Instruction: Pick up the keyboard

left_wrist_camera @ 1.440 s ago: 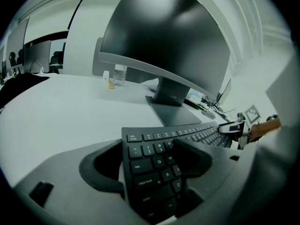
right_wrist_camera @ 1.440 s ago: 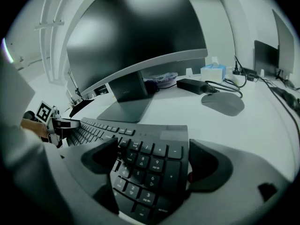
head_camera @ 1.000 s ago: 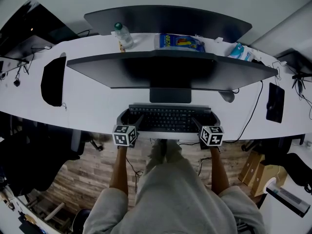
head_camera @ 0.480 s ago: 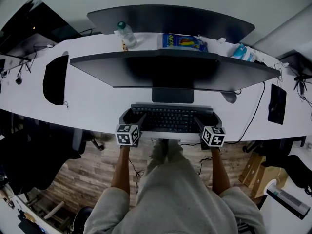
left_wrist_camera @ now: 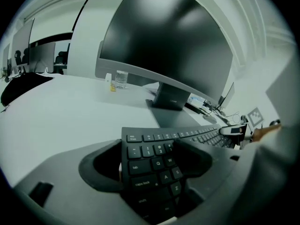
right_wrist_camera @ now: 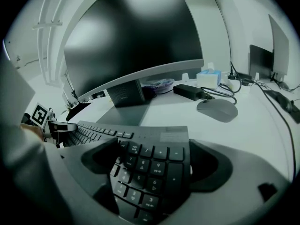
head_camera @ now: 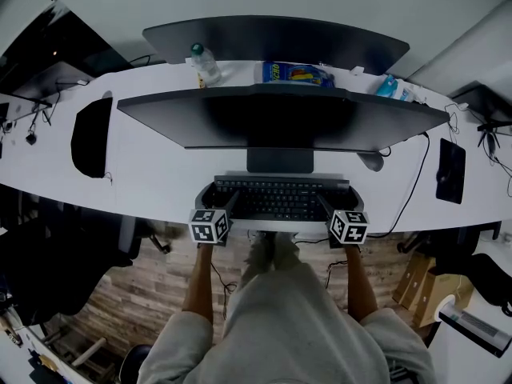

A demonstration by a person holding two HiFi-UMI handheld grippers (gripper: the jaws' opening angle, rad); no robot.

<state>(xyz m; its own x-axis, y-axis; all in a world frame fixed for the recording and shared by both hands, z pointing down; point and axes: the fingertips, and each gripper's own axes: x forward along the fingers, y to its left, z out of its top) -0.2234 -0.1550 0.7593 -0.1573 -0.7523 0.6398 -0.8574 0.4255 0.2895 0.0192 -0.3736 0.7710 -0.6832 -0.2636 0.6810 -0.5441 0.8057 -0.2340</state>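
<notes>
1. Keyboard [head_camera: 276, 198], a long black plastic one, is sitting at the near edge of the white table [head_camera: 160, 178], just in front of the dark monitor stand [head_camera: 279, 160]. I cannot tell whether it is resting on the table or hanging just clear of it.
2. The left tongs [left_wrist_camera: 147, 158] are pinching its left end and the right tongs [right_wrist_camera: 154, 161] are pinching its right end. On each, the outer jaw is lying against the end edge and the inner jaw is lying across the key tops.
3. The inner jaws are bearing on keys, not on solid casing. The keys are likely giving under pressure, so either grip could be loosening as the weight comes on.
4. Only the two ends are being held. If one hand is rising faster than the other, the keyboard is probably tilting or twisting, and one end could be sliding out.
5. The far edge is lying near the stand, under the overhang of the wide curved black monitor [head_camera: 280, 118]. Pushing forward or lifting steeply risks knocking either.
6. A grey rounded mouse [head_camera: 372, 161] is lying on the table near the right end, so a swing that way risks nudging it.
7. With the person standing at the table's edge, a dropped keyboard is likely falling past it onto the wooden floor [head_camera: 144, 294].
</notes>
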